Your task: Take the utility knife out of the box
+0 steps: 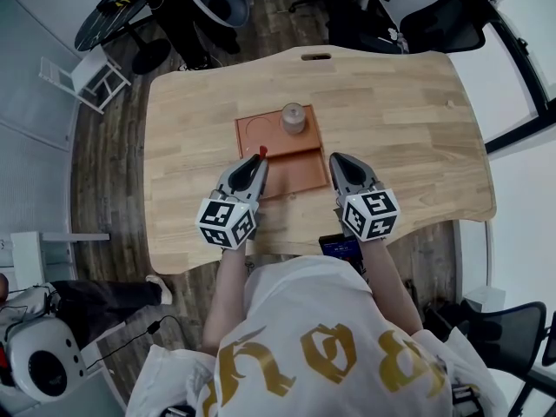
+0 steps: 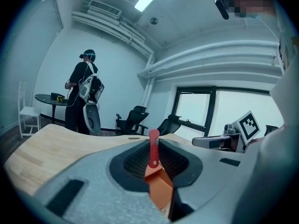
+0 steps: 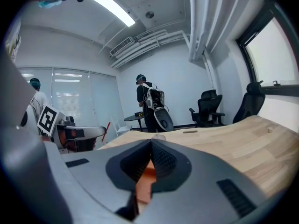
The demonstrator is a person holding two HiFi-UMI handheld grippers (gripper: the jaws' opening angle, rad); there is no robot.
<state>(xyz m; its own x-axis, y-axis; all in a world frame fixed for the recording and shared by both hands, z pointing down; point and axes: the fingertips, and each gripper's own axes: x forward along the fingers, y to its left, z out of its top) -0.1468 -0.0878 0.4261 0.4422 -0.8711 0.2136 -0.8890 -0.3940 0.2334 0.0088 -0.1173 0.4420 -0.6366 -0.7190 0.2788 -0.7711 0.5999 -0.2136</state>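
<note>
Left gripper (image 1: 256, 162): fingers clamped on the slim red utility knife (image 2: 153, 149), its long axis upright, over the flat orange-brown box (image 1: 300, 170) on the wooden surface (image 1: 408, 120). I judge lifting straight up clears it. Right gripper (image 1: 335, 160): fingers together, empty, at the box's right edge.

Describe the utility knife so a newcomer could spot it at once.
On the wooden table sits a flat brown box, with the left gripper at its near edge. The knife is the thin red strip clamped between that gripper's jaws. It is the only red thing there; the jar nearby is pale and round.
</note>
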